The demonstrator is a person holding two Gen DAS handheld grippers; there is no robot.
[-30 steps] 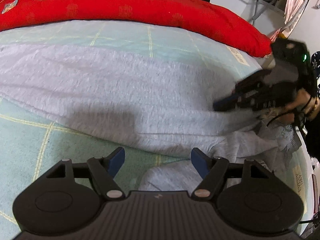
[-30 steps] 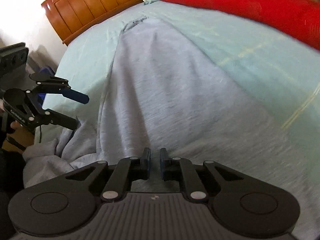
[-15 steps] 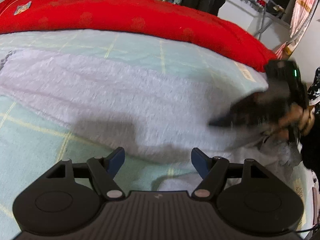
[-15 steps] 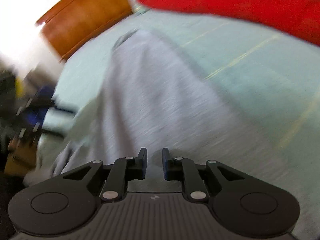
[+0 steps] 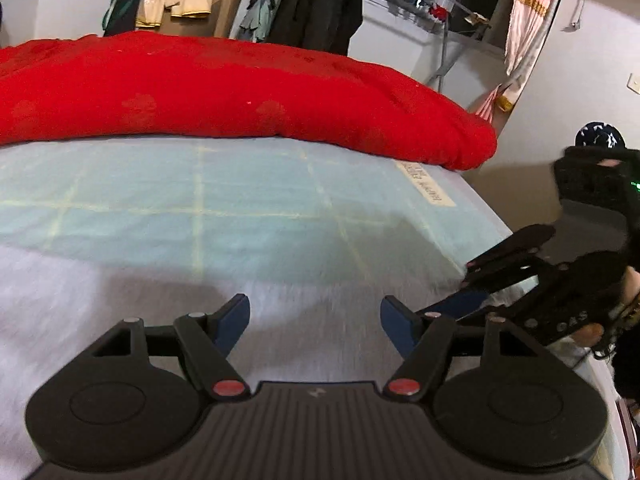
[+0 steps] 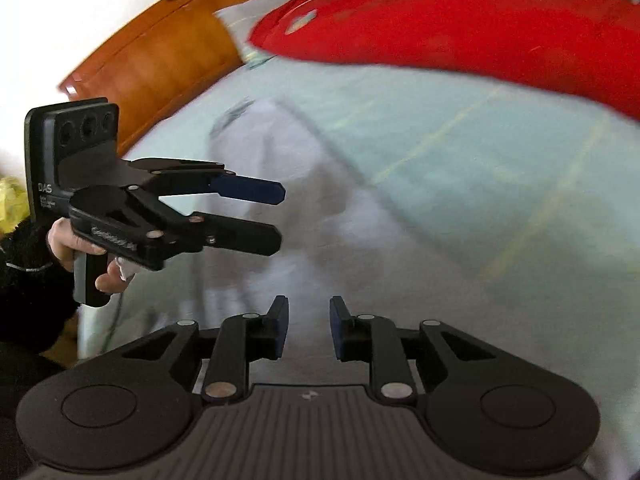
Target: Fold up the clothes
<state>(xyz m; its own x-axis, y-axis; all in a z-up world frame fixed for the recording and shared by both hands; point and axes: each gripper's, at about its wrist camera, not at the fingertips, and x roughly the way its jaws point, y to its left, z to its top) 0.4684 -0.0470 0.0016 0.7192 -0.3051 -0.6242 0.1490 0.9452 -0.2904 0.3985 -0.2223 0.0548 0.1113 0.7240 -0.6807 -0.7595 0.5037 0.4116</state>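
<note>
A grey garment (image 5: 120,320) lies spread flat across the pale green bed sheet (image 5: 240,208); in the right wrist view the grey garment (image 6: 320,200) runs toward the headboard. My left gripper (image 5: 316,320) hovers over the cloth, open, with nothing between its blue pads. It shows from the side as the left gripper (image 6: 280,216), held in a hand. My right gripper (image 6: 308,324) stands over the garment with its jaws opening and nothing pinched between them. From the left wrist, the right gripper (image 5: 460,288) is close by at the bed's right edge.
A thick red quilt (image 5: 240,92) lies along the far side of the bed. A wooden headboard (image 6: 160,60) stands at one end. Hanging clothes (image 5: 316,4) and a drying rack (image 5: 448,12) line the wall behind. A black sleeve (image 6: 28,280) is at the lower left.
The right gripper's jaws have spread apart from nearly shut. The left gripper has swung across the garment toward the right gripper, and its view has tilted up toward the quilt and wall.
</note>
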